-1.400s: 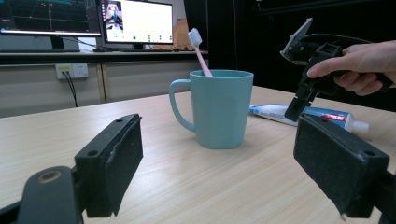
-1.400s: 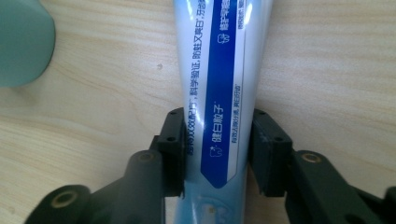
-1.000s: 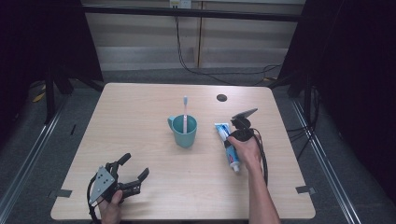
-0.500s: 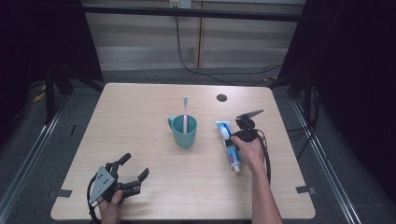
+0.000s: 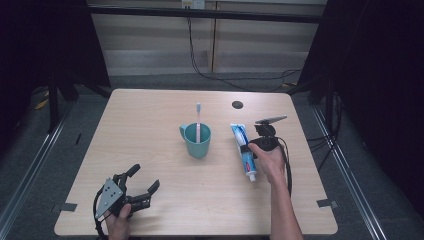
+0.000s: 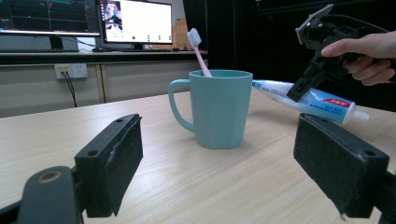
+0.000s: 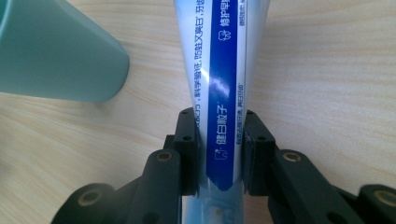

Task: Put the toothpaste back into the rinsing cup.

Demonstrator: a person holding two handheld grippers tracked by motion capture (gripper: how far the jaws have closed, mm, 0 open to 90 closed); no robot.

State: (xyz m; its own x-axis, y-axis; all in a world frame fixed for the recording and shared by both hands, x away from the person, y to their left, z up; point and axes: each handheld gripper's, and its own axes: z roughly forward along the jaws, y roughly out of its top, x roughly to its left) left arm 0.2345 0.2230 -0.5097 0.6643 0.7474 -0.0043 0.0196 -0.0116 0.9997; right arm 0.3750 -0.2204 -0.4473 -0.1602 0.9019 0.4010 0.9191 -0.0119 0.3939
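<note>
Right gripper (image 7: 219,154) clamped on the toothpaste tube (image 5: 244,148) — tube lies flat on the table (image 5: 150,115), right of the cup (image 5: 196,141). Grasp done; lift pending. Left gripper (image 5: 145,185) idle, jaws wide, nothing between them.

Chinese print is borne by the tube (image 7: 219,84), with white characters, roughly 健白嫩子, read on its blue band beside a small tooth sign, while the dark lines alongside are too small to be made out
</note>
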